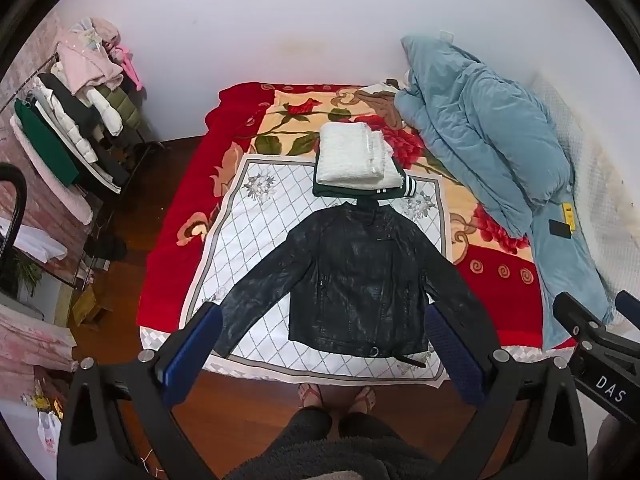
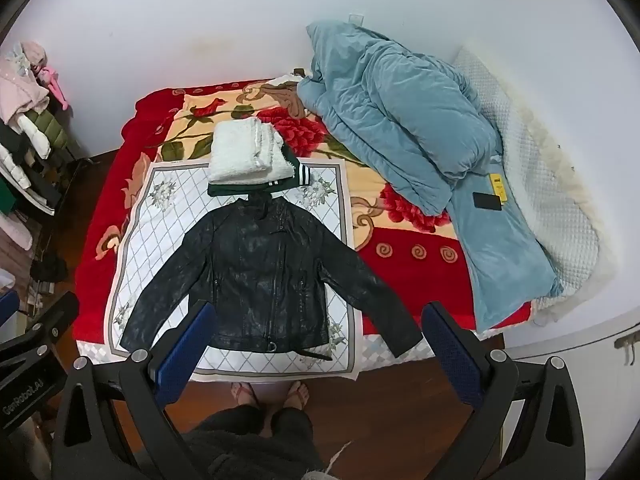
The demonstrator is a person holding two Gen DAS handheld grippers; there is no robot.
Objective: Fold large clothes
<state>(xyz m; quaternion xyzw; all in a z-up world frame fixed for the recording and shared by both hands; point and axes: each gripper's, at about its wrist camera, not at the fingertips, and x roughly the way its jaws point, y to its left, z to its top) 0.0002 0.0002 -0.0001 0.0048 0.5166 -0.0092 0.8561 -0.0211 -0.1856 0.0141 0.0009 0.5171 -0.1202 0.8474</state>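
Clothes to be folded are partly dealt with, as far as the views show. Largest in the scene is the bed [image 1: 168,280], covered by a red floral blanket, with a blue quilt [image 1: 480,136] heaped along its right side. On the near part of the bed lies a white diamond-patterned cloth [image 1: 240,216] that serves as the folding surface.

Spread flat on that cloth is a black leather jacket [image 1: 356,276], front up, collar away from the person, both sleeves stretched out diagonally toward the near corners. No fold has been made in it yet, so this garment's whole folding remains.

Just beyond its collar sits a small stack: a folded white fleece garment [image 1: 352,156] on top of a folded dark green one [image 1: 400,190]. These look finished.

Left tool [image 1: 320,354] and right tool [image 2: 316,348] both hover above the near edge of the bed, jaws spread wide and holding nothing.
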